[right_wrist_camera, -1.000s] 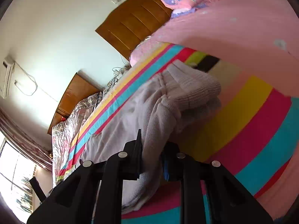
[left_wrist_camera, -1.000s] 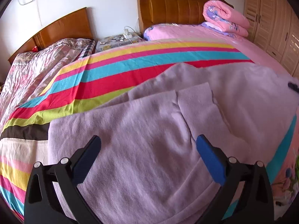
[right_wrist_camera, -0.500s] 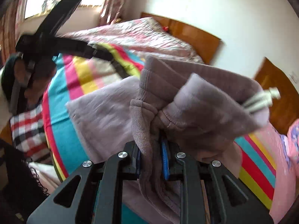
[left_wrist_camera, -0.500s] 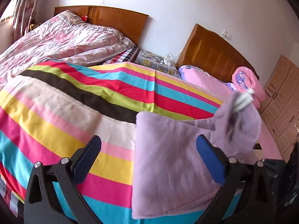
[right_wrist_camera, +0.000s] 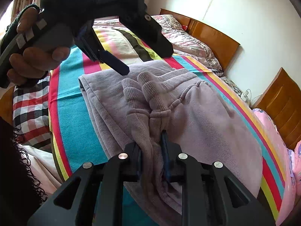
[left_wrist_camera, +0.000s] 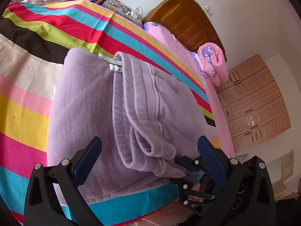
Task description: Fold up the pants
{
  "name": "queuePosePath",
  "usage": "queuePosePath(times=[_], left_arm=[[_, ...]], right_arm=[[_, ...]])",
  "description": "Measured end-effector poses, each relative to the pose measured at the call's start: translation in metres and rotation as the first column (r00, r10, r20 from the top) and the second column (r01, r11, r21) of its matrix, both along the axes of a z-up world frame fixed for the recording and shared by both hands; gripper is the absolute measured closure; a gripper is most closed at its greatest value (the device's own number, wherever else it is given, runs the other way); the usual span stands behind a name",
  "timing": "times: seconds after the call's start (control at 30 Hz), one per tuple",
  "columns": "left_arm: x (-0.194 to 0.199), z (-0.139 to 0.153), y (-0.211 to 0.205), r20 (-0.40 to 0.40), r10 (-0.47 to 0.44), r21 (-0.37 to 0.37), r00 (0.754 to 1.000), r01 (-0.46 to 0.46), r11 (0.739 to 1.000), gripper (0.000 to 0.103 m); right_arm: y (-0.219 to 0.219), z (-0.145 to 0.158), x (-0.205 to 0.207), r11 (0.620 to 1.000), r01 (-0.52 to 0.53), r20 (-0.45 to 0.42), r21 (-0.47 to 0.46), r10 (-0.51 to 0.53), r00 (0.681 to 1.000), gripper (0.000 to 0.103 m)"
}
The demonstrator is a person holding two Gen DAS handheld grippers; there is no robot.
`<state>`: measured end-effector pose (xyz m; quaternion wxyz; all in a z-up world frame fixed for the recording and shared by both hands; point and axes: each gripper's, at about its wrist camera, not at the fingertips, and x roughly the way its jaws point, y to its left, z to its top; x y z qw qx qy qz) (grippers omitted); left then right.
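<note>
Lilac fleece pants (left_wrist_camera: 88, 101) lie folded over on the striped bedspread (left_wrist_camera: 24, 98), the ribbed waistband (left_wrist_camera: 135, 101) with its pale drawstring (left_wrist_camera: 114, 66) resting on top of the lower layer. My left gripper (left_wrist_camera: 148, 150) is open and empty, hovering just above the waistband. My right gripper (right_wrist_camera: 152, 146) is shut on the bunched waistband (right_wrist_camera: 148, 98) and shows in the left wrist view (left_wrist_camera: 188, 166) at the fold's near right corner. In the right wrist view the left gripper (right_wrist_camera: 143, 56) hangs over the pants (right_wrist_camera: 216, 120).
The bed's near edge runs close under both grippers. A rolled pink quilt (left_wrist_camera: 214, 62) lies by the wooden headboard (left_wrist_camera: 188, 24). A second bed (right_wrist_camera: 188, 41) stands alongside. A wardrobe (left_wrist_camera: 255, 101) stands at right. A checked cloth (right_wrist_camera: 30, 109) lies beside the bed.
My right gripper has carried the waistband across and laid it down on the lower part of the pants. My left gripper has swung over the folded pants, still open.
</note>
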<state>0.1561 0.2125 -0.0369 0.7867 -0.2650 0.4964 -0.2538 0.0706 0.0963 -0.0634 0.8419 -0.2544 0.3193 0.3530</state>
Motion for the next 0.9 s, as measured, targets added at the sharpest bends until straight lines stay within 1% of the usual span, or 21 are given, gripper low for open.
queuePosePath(times=[0.03, 0.07, 0.1, 0.13, 0.17, 0.2, 0.23, 0.27, 0.33, 0.47, 0.5, 0.53, 0.57, 0.6, 0.63, 0.7, 0.73, 0.8, 0.87, 0.9], left_arm=[[0.003, -0.002, -0.005, -0.005, -0.012, 0.018, 1.000, 0.012, 1.000, 0.002], [0.005, -0.003, -0.008, -0.008, -0.016, 0.027, 1.000, 0.017, 1.000, 0.002], [0.007, -0.005, -0.009, -0.012, -0.019, 0.019, 1.000, 0.019, 1.000, 0.002], [0.008, -0.007, -0.009, -0.020, -0.019, 0.002, 1.000, 0.019, 1.000, 0.002], [0.009, -0.011, -0.008, -0.031, -0.014, -0.011, 0.999, 0.013, 1.000, 0.002], [0.008, -0.015, -0.007, -0.040, -0.005, -0.015, 0.999, 0.004, 1.000, 0.002], [0.009, -0.018, -0.007, -0.044, 0.001, -0.021, 0.999, -0.002, 1.000, 0.002], [0.007, -0.020, -0.006, -0.041, 0.004, -0.031, 0.999, -0.005, 1.000, 0.002], [0.006, -0.019, -0.005, -0.026, 0.008, -0.047, 1.000, -0.009, 0.999, 0.002], [0.004, -0.020, 0.000, -0.019, 0.018, -0.068, 1.000, -0.020, 0.997, 0.002], [0.003, -0.020, 0.000, -0.018, 0.017, -0.069, 1.000, -0.018, 0.997, 0.002], [0.005, -0.020, 0.000, -0.018, 0.016, -0.070, 1.000, -0.017, 0.997, 0.002], [0.005, -0.020, 0.000, -0.016, 0.015, -0.072, 1.000, -0.016, 0.997, 0.002], [0.006, -0.021, 0.001, -0.016, 0.016, -0.074, 1.000, -0.017, 0.997, 0.002], [0.005, -0.021, 0.002, -0.016, 0.018, -0.080, 1.000, -0.019, 0.997, 0.002], [0.005, -0.021, 0.005, -0.013, 0.026, -0.099, 1.000, -0.027, 0.995, 0.002], [0.005, -0.022, 0.007, -0.013, 0.029, -0.106, 0.999, -0.031, 0.994, 0.002], [0.006, -0.023, 0.009, -0.010, 0.034, -0.118, 0.999, -0.035, 0.992, 0.002], [0.005, -0.024, 0.009, -0.007, 0.036, -0.117, 0.999, -0.037, 0.992, 0.002], [0.005, -0.025, 0.008, -0.006, 0.037, -0.112, 0.999, -0.037, 0.993, 0.002]], right_arm=[[-0.001, 0.000, 0.001, 1.000, -0.009, -0.026, 0.017, 0.010, 1.000, 0.074], [-0.003, -0.001, 0.005, 0.999, -0.013, -0.070, 0.038, 0.015, 0.997, 0.070], [-0.007, 0.001, 0.009, 0.997, -0.009, -0.125, 0.077, 0.019, 0.992, 0.068], [-0.015, 0.006, 0.012, 0.989, -0.010, -0.173, 0.149, 0.036, 0.984, 0.061], [-0.024, 0.014, 0.016, 0.972, -0.011, -0.215, 0.233, 0.063, 0.975, 0.061], [-0.032, 0.021, 0.019, 0.954, -0.001, -0.242, 0.299, 0.077, 0.967, 0.061], [-0.038, 0.027, 0.021, 0.944, 0.010, -0.247, 0.330, 0.076, 0.966, 0.061], [-0.041, 0.031, 0.025, 0.943, 0.020, -0.245, 0.332, 0.065, 0.967, 0.061], [-0.042, 0.030, 0.033, 0.958, 0.038, -0.241, 0.284, 0.033, 0.970, 0.062], [-0.023, 0.013, 0.039, 0.984, 0.003, -0.266, 0.180, 0.045, 0.963, 0.062], [-0.017, 0.008, 0.037, 0.988, -0.010, -0.257, 0.151, 0.049, 0.965, 0.062], [-0.009, 0.003, 0.035, 0.993, -0.017, -0.232, 0.117, 0.044, 0.972, 0.066], [-0.005, -0.001, 0.033, 0.995, -0.021, -0.217, 0.102, 0.043, 0.975, 0.073], [-0.004, 0.001, 0.031, 0.994, -0.021, -0.209, 0.111, 0.044, 0.977, 0.080], [-0.005, 0.006, 0.029, 0.992, -0.017, -0.189, 0.127, 0.041, 0.981, 0.092], [-0.007, 0.024, 0.023, 0.988, -0.019, -0.147, 0.154, 0.042, 0.988, 0.092], [-0.006, 0.034, 0.016, 0.986, -0.039, -0.126, 0.164, 0.060, 0.990, 0.092], [-0.002, 0.046, 0.007, 0.986, -0.068, -0.087, 0.153, 0.082, 0.993, 0.092], [0.003, 0.038, 0.007, 0.988, -0.081, -0.112, 0.128, 0.095, 0.989, 0.092], [0.006, 0.025, 0.009, 0.991, -0.086, -0.140, 0.099, 0.099, 0.985, 0.092]])
